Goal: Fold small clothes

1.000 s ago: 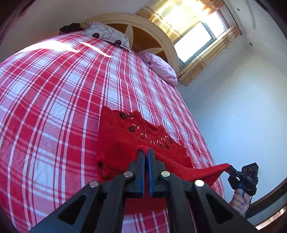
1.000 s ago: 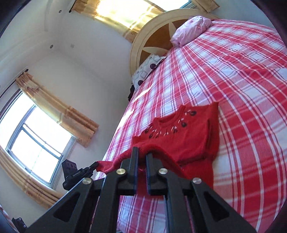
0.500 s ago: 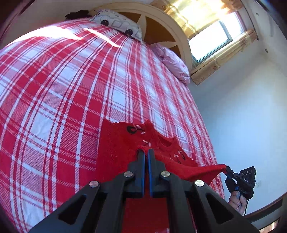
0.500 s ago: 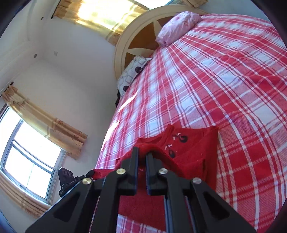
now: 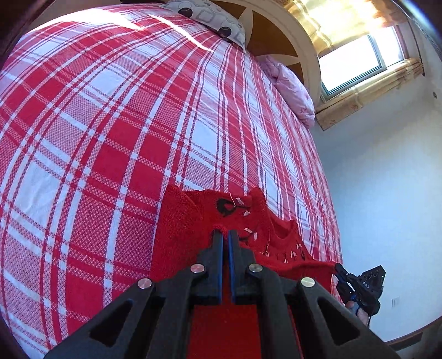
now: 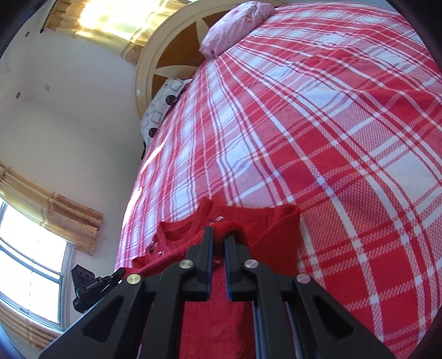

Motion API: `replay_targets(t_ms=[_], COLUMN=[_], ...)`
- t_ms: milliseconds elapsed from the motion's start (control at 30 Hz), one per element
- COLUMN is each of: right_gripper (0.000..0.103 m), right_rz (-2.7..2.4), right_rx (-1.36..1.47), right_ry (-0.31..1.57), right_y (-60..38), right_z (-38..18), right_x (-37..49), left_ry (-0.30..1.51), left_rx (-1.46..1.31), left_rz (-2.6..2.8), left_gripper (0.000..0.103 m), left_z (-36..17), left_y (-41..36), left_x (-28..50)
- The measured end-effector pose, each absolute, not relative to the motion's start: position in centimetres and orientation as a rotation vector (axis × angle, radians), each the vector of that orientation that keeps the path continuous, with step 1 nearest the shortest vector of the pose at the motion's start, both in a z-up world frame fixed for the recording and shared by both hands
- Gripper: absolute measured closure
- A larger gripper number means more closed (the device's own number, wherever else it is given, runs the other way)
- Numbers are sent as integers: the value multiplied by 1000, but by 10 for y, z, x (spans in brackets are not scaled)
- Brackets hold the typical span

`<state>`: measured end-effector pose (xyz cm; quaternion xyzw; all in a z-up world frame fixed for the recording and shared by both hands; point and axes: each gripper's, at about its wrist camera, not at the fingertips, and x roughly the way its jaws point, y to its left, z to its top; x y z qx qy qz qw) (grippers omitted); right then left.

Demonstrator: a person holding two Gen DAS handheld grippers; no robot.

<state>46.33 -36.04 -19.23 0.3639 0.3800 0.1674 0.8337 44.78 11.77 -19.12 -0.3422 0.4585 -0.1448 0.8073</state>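
Red knit fills the bottom centre of both wrist views: the small sweater [image 5: 193, 234] hangs by its hem from the two grippers. In the left wrist view the left gripper [image 5: 225, 233] has its blue-lined jaws pressed together on a fold of that hem, with cloth draped below between the black arms. In the right wrist view the right gripper [image 6: 218, 230] pinches the other end of the same edge, a bunched bit of knit showing in the narrow gap at its tips. The hem runs taut between them (the right gripper also appears at the lower right of the left view, a fingertip [image 5: 352, 305] just visible behind it; the left one shows at the lower left of the right view).

Just beyond the tips, the sweater's upper part lies flat on the red and white checked bedspread [image 5: 116, 132], its neckline and dark-and-white embroidery [image 5: 229, 205] facing up.

Farther off, at the top of the frame, a grey patterned pillow [image 5: 212, 16] and a pink pillow [image 5: 290, 82] rest against the round wooden headboard [image 5: 279, 33]. A window [image 5: 356, 60] with yellow curtains sits at the upper right.
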Motion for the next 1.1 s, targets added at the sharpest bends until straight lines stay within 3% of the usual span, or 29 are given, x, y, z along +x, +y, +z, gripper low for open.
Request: replay_targets(t_ms=[333, 367, 400, 433, 467, 733, 1000, 1033, 1100], right_gripper=[88, 82, 66, 57, 48, 49, 56, 58, 73], right_rz=[315, 308, 291, 272, 256, 385, 445, 423, 359], right_rx=[801, 802, 794, 782, 775, 489, 346, 336, 315], right_ry=[848, 841, 829, 813, 790, 772, 922, 935, 960], right_y=[-365, -365, -366, -367, -369, -316, -271, -271, -276], right_z=[-215, -215, -212, -209, -205, -160, -190, -196, -211], right_x=[486, 486, 484, 482, 479, 449, 427, 428, 433], left_ry=[891, 875, 863, 855, 846, 842, 925, 932, 915], left_rx=[-712, -706, -694, -677, -665, -319, -140, -134, -135], left_rz=[-255, -244, -243, -256, -265, -395, -255, -237, -222], left_gripper=[97, 90, 81, 59, 46, 45, 45, 46, 46], left_z=[-170, -168, -166, -164, -162, -156, -205, -212, -214], left_y=[148, 150, 150, 145, 141, 61, 52, 54, 57], left_x=[447, 445, 442, 437, 430, 393, 403, 405, 404])
